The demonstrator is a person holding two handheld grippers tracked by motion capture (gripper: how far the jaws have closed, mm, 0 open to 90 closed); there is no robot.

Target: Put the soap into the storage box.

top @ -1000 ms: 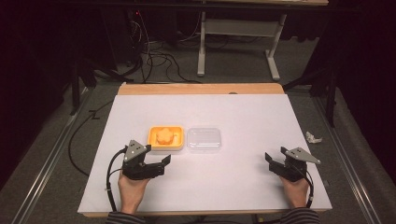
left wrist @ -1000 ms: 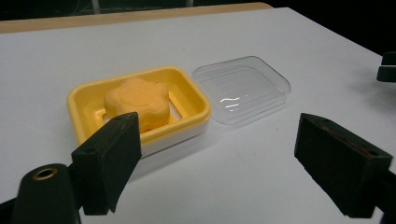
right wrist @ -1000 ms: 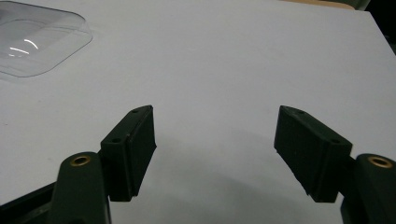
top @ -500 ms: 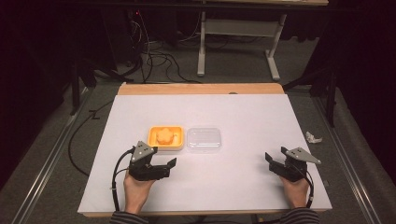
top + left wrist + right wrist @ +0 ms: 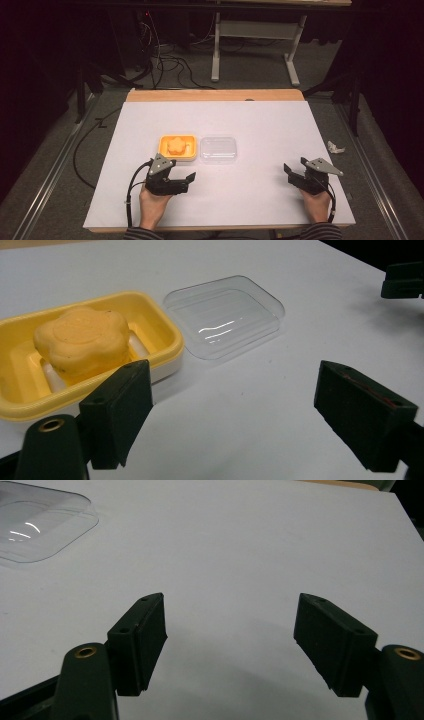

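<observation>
- Left gripper [image 5: 181,179] at near edge of surface [image 5: 260,130], jaws spread wide, nothing between; aimed toward dish [image 5: 20,390] and lid [image 5: 225,315].
- Right gripper [image 5: 295,175] near right, well apart from both items, jaws spread, empty.
- Mid-surface: yellow dish with soap [image 5: 80,342] seated inside; clear lid just beside it, hollow up.
- Risk, judged: thin lid likely to skid or flex under a pinch; nudging dish could shift soap.

I see a white table [image 5: 260,125]. On it, a yellow dish [image 5: 176,148] holds an orange soap [image 5: 176,144]. A clear lid [image 5: 218,148] touches the dish's right side. A crumpled scrap [image 5: 335,147] lies on the floor, right of the table.
</observation>
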